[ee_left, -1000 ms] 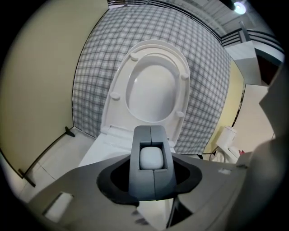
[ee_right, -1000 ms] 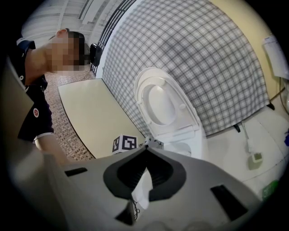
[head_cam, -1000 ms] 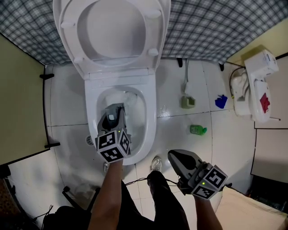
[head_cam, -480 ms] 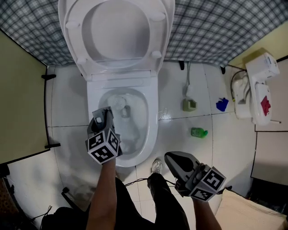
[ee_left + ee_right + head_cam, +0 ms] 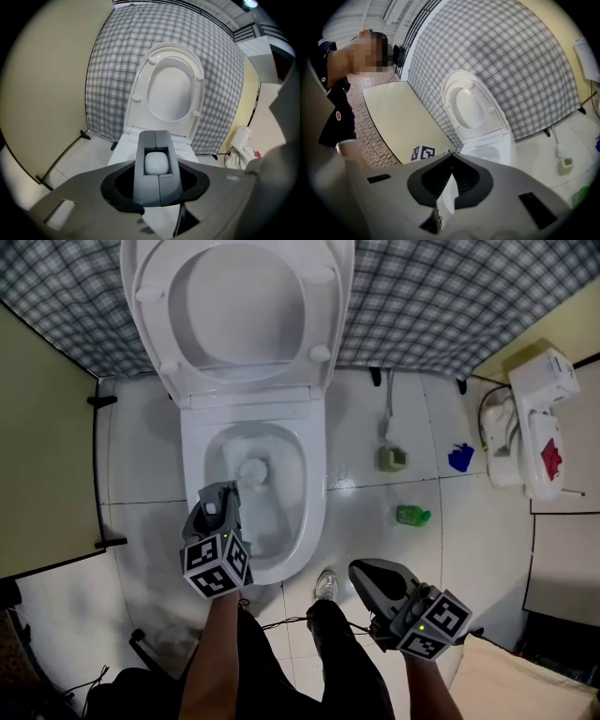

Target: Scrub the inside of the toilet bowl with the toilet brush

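The white toilet (image 5: 315, 507) stands open with its lid (image 5: 234, 306) raised. My left gripper (image 5: 217, 505) hangs over the bowl's near left rim, shut on the grey handle of the toilet brush (image 5: 156, 161). A round white brush head (image 5: 253, 470) shows low in the bowl, ahead of that gripper. In the left gripper view the handle fills the space between the jaws (image 5: 157, 165) and the lid (image 5: 169, 89) rises behind. My right gripper (image 5: 364, 570) is held off to the right of the toilet above the floor, shut with nothing in it (image 5: 451, 157).
A green bottle (image 5: 411, 514), a blue object (image 5: 460, 456) and a small grey-green holder (image 5: 393, 457) lie on the white tiled floor at the right. A white appliance (image 5: 534, 418) sits at the far right. A checked cloth (image 5: 441, 296) hangs behind. Yellow panels (image 5: 37, 446) close off the left.
My left gripper has drawn the brush out of the middle of the bowl, leftwards and back to the near left rim. The brush head now shows. The right gripper has stayed put.
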Motion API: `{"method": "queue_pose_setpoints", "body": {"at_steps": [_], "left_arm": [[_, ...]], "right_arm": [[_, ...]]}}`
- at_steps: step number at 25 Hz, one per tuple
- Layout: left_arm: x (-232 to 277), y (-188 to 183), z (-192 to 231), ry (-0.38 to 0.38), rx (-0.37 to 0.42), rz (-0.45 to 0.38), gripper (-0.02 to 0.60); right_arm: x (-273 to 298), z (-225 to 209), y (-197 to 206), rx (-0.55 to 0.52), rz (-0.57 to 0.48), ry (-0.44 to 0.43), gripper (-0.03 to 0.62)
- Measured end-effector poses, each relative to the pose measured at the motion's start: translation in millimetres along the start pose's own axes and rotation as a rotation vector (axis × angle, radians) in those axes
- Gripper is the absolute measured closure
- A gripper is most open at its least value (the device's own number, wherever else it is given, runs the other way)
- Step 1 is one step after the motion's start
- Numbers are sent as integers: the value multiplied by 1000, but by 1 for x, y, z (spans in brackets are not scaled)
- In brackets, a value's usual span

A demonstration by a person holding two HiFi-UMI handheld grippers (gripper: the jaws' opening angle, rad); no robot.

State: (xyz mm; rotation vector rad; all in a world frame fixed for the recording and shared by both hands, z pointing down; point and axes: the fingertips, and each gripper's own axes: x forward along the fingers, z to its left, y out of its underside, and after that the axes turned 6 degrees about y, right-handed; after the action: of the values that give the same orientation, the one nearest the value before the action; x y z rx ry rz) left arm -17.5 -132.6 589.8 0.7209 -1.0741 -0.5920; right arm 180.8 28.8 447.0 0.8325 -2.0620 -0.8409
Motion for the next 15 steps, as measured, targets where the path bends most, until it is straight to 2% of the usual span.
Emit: {"method": "queue_pose_setpoints", "body": {"at_steps": [3,5,9,15], "left_arm": [[-33,7,16,-89,63,58,394],[-42,13,19,-123,123,90,394],[-30,28,-1,-104,220,153,395],[-3,60,-19,-64,203,232,396]], "right_arm": [[5,13,-4,4,-9,-31,594],[7,18,-6,1,-13,-44,594],[4,19,-7,1,-24,-44,594],[-17,3,-2,3,-29,5,594]]}}
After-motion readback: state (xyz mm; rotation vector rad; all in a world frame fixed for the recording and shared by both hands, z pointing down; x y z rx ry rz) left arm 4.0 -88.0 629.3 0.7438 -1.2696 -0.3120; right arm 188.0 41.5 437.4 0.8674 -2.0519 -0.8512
